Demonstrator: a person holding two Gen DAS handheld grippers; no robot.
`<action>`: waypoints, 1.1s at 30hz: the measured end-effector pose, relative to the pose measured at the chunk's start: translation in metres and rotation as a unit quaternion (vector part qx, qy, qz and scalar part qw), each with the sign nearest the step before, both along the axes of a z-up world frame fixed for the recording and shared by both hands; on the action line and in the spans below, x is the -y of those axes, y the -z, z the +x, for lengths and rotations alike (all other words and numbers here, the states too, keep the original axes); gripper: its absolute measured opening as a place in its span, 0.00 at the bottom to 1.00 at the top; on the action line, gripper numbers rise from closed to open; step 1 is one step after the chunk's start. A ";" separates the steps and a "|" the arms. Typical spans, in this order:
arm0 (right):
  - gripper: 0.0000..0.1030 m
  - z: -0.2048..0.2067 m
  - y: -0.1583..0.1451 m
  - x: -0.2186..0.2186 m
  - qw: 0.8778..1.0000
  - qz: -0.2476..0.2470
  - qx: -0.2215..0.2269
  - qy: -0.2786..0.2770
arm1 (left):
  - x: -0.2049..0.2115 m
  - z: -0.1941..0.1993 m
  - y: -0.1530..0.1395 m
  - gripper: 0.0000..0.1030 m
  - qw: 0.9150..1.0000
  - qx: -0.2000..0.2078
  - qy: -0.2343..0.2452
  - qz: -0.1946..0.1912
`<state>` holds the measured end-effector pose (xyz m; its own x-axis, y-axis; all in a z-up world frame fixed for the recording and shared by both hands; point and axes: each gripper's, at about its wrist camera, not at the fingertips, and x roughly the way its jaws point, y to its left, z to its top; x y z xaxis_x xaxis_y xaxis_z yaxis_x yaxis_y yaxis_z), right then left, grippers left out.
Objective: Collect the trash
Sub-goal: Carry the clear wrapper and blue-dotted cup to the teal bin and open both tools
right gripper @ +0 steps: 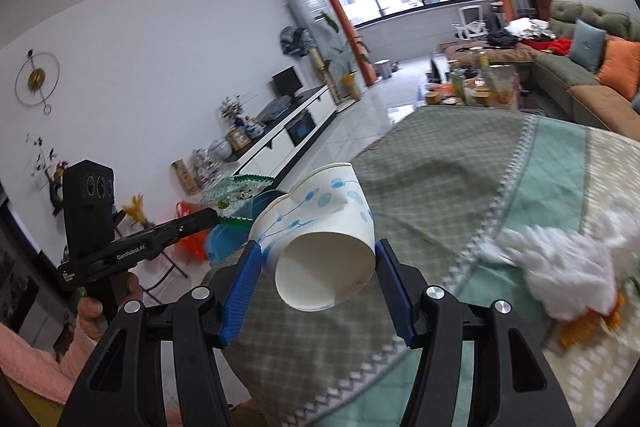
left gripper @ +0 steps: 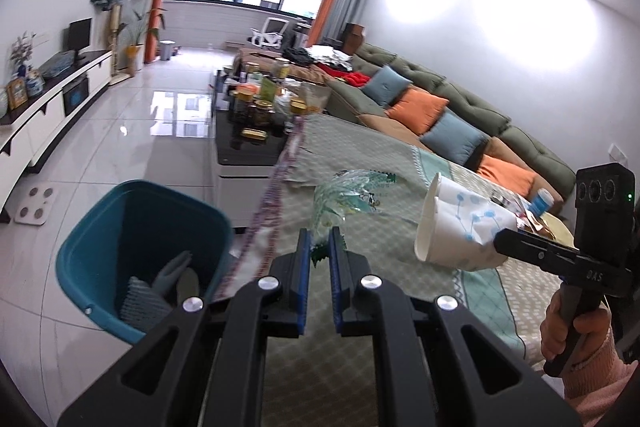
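My left gripper (left gripper: pixel 319 247) is shut on a crumpled clear plastic wrapper (left gripper: pixel 352 195) with green print, held above the cloth-covered table (left gripper: pixel 404 163). A teal bin (left gripper: pixel 140 227) stands on the floor just left of it, with grey items inside. My right gripper (right gripper: pixel 318 247) is shut on dented white paper cups (right gripper: pixel 320 227) with blue print, apparently two nested, lying sideways between the pads. The left wrist view shows the cups (left gripper: pixel 452 223) at the right. In the right wrist view, the left gripper (right gripper: pixel 200 217) and wrapper (right gripper: pixel 236 193) are at the left, over the bin (right gripper: pixel 224 243).
A white fluffy thing with orange parts (right gripper: pixel 568 267) lies blurred on the green cloth (right gripper: pixel 440 167) at the right. A dark coffee table (left gripper: pixel 248 143) crowded with jars stands beyond. A long sofa (left gripper: pixel 460 107) with cushions runs along the right wall. A scale (left gripper: pixel 34 205) lies on the tiled floor.
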<state>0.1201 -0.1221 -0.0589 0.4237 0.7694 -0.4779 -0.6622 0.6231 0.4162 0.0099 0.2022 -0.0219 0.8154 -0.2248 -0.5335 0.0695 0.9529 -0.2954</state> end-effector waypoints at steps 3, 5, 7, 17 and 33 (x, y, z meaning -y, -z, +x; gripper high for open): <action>0.57 0.005 -0.002 -0.022 1.000 -0.004 0.001 -0.024 | -0.014 -0.002 0.001 0.10 1.000 -0.001 -0.019 -0.002; 0.57 0.008 -0.004 -0.032 0.999 -0.005 0.002 -0.036 | -0.023 -0.003 0.003 0.10 0.999 -0.004 -0.032 -0.001; 0.57 0.013 -0.005 -0.045 0.999 -0.008 0.003 -0.048 | -0.033 -0.003 0.004 0.10 0.999 -0.006 -0.044 -0.002; 0.57 0.028 0.000 -0.102 0.995 -0.030 -0.003 -0.094 | -0.069 -0.002 0.015 0.10 0.995 -0.020 -0.093 -0.006; 0.57 0.051 0.016 -0.175 0.987 -0.085 -0.029 -0.136 | -0.114 0.010 0.052 0.10 0.986 -0.068 -0.149 -0.015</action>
